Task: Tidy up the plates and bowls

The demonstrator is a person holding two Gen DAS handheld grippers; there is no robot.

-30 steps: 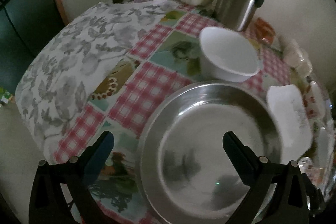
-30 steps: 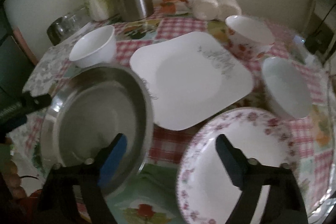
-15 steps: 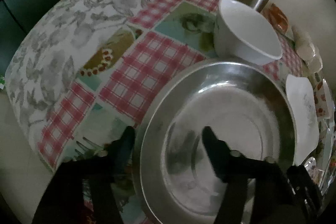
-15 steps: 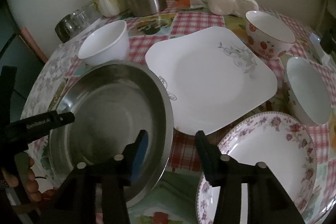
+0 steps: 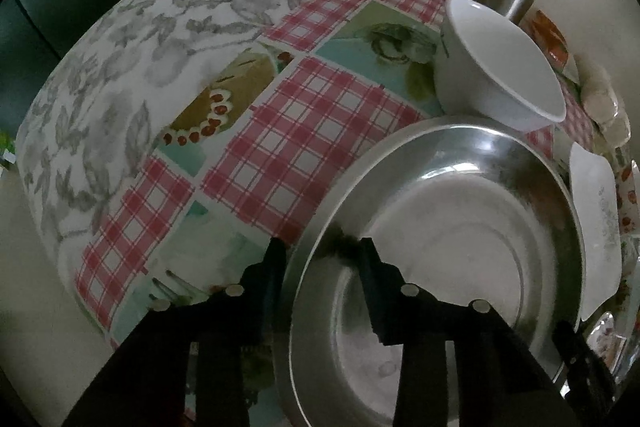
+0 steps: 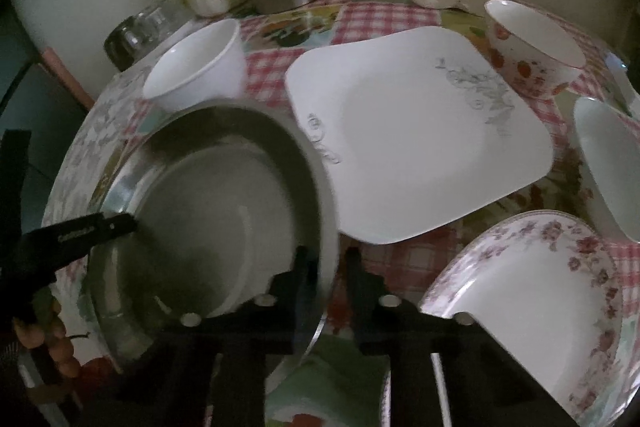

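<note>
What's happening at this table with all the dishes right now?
A person is working two handheld grippers on the big round stainless steel basin. The left gripper straddles its rim on one side, jaws closing, one finger inside and one outside. The right gripper is clamped on the opposite rim. The basin has not clearly left the checked tablecloth. The square white plate, the floral round plate and the plain white bowl sit untouched.
</note>
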